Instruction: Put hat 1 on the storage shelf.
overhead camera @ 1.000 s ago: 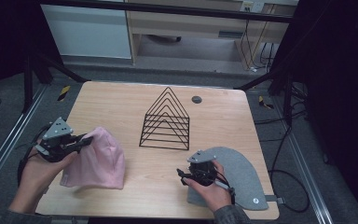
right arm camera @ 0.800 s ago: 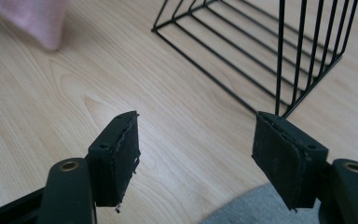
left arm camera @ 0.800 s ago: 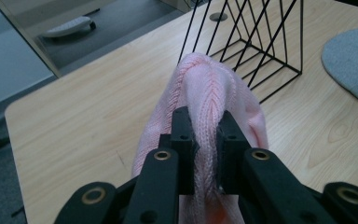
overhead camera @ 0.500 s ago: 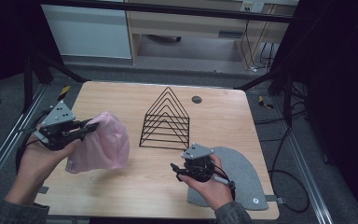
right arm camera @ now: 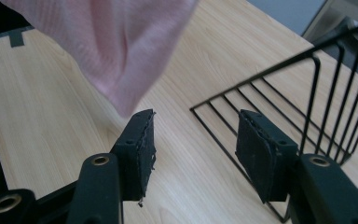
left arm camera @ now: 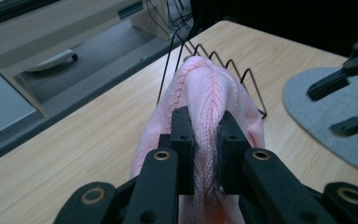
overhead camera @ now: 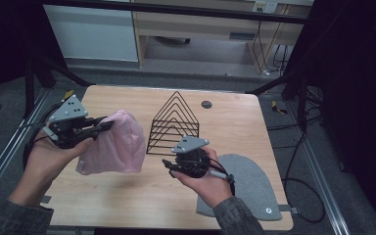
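In the high view, the left gripper point(overhead camera: 103, 126) is holding a pink knitted cloth point(overhead camera: 115, 147) up above the counter point(overhead camera: 127, 196), the cloth hanging just left of the black wire rack point(overhead camera: 174, 125); the right gripper point(overhead camera: 169, 166) is hovering near the rack, its jaws too small to read here, and a hand is covering part of the grey mat point(overhead camera: 247, 183). In the left gripper view, the jaws are clamping a fold of the cloth, whose lower part is being cut off by the frame. In the right gripper view, the jaws are standing apart with nothing between them, having just been closing, and the cloth's corner is hanging above them, its upper part cut off.
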{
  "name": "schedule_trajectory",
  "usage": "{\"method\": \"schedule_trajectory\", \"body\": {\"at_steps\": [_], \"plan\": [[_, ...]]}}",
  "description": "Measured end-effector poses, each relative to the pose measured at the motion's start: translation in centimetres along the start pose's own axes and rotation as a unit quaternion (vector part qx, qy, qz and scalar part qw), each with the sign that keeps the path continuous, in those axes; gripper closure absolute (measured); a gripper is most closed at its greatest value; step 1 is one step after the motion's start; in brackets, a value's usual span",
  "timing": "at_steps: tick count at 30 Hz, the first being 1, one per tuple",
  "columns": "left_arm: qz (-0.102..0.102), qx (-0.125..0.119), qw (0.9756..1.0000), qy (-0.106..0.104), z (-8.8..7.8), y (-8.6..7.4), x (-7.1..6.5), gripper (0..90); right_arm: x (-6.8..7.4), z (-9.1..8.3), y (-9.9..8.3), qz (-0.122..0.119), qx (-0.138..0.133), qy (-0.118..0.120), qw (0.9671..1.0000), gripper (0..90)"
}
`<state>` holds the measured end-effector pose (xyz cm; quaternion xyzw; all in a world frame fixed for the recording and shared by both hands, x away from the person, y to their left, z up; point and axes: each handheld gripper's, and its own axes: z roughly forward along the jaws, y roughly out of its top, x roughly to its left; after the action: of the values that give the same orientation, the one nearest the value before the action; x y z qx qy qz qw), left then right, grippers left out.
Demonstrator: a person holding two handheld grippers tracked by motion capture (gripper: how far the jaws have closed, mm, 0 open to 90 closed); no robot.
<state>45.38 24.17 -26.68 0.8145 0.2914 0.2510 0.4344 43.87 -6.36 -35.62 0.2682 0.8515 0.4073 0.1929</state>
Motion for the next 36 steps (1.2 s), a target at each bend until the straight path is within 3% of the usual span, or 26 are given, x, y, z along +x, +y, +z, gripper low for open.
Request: {"method": "schedule_trajectory", "body": {"at_steps": [6,11,23,26,33,36], "plan": [[0.015,-0.006,0.9999,-0.005,-0.2,2.3,-0.6,80.0,0.8,0.5,2.5,-0.018,-0.007,0.008,0.9998,46.6],[0.024,-0.005,0.9996,-0.010,-0.1,3.7,-1.4,79.8,1.1,1.1,3.9,-0.014,-0.012,0.015,0.9997,46.0],[0.034,-0.004,0.9989,-0.034,0.8,4.6,-2.7,79.7,1.0,1.9,4.6,0.000,-0.015,0.015,0.9998,43.9],[0.030,-0.009,0.9988,-0.038,0.9,4.8,-3.1,79.7,0.9,2.0,4.7,0.004,-0.019,0.014,0.9997,48.3],[0.032,-0.007,0.9988,-0.038,0.7,4.7,-3.0,79.3,0.7,1.8,4.9,-0.004,-0.017,0.034,0.9993,75.7],[0.030,-0.004,0.9989,-0.035,0.6,4.6,-2.6,79.1,0.3,1.4,5.0,-0.008,-0.015,0.033,0.9993,78.6]]}}
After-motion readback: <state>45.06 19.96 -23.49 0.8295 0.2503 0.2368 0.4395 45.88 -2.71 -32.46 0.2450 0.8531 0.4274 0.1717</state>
